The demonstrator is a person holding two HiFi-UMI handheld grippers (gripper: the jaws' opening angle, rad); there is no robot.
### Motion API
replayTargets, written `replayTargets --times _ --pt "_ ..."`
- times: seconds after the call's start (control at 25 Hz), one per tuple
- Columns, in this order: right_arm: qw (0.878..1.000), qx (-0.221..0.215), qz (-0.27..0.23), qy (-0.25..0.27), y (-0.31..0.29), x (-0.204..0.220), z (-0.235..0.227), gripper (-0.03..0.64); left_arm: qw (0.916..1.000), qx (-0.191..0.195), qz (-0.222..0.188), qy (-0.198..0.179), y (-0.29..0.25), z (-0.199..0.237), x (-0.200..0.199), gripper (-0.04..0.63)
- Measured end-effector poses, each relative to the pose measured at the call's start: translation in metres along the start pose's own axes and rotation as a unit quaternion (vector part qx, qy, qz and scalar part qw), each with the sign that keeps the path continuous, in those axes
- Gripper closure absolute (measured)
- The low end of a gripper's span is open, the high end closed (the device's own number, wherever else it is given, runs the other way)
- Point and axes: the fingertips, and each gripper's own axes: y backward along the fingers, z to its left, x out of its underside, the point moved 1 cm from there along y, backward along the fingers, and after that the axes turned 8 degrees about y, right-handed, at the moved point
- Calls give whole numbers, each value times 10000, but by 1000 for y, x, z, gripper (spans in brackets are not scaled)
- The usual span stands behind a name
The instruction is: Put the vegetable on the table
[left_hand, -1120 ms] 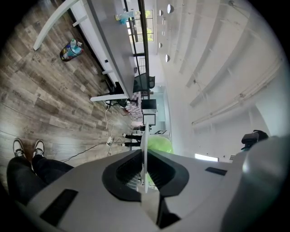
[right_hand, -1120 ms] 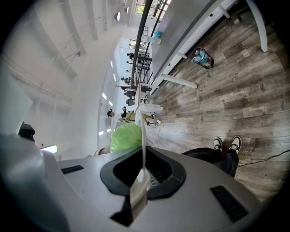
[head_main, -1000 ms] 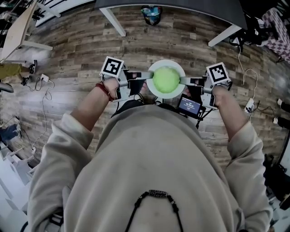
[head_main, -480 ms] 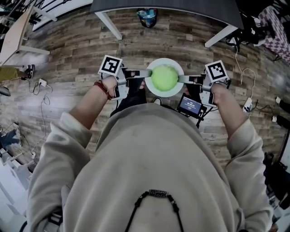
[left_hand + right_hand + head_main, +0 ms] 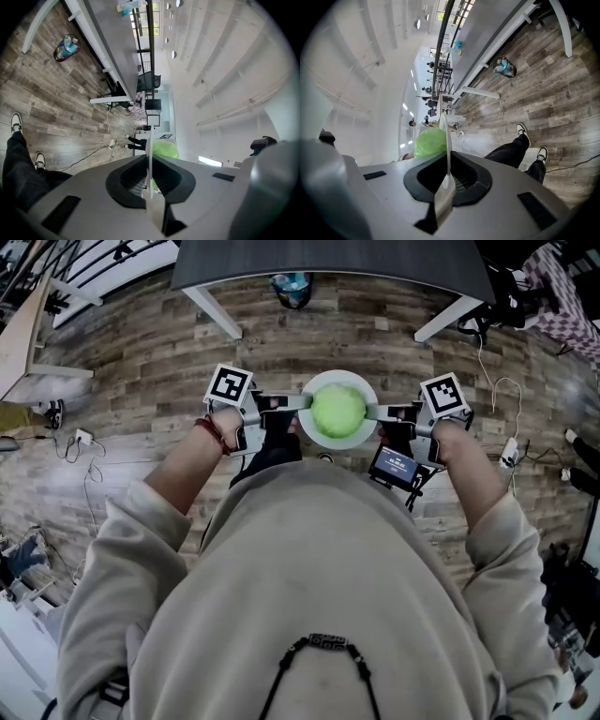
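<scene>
Table (image 5: 328,259) sits closer than a sec ago, left gripper (image 5: 302,405) & right gripper (image 5: 372,412) each clamped on plate (image 5: 337,375) rim w/ green vegetable (image 5: 338,411) atop, so set-down prob near, not there yet.

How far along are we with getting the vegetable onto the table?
Done: the pickup. The green vegetable sits on a white plate, and the left claw and right claw are each shut on opposite edges of its rim. In hand: the plate is carried above the wooden floor, short of the dark table. Left: reach the table and set it down.
</scene>
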Motion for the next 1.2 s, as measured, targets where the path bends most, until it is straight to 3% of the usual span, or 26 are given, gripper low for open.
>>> replayTargets --times 0.64,0.84,1.2 --pt "9996 79 -197 -210 -48 -116 3 588 9997 14 224 -16 56 -15 -117 566" --pt "9997 27 -141 -178 -104 -183 22 586 9997 61 220 44 121 -27 -173 566" --pt "9999 -30 -133 25 -113 -191 18 588 9998 68 50 -182 129 -25 -180 566"
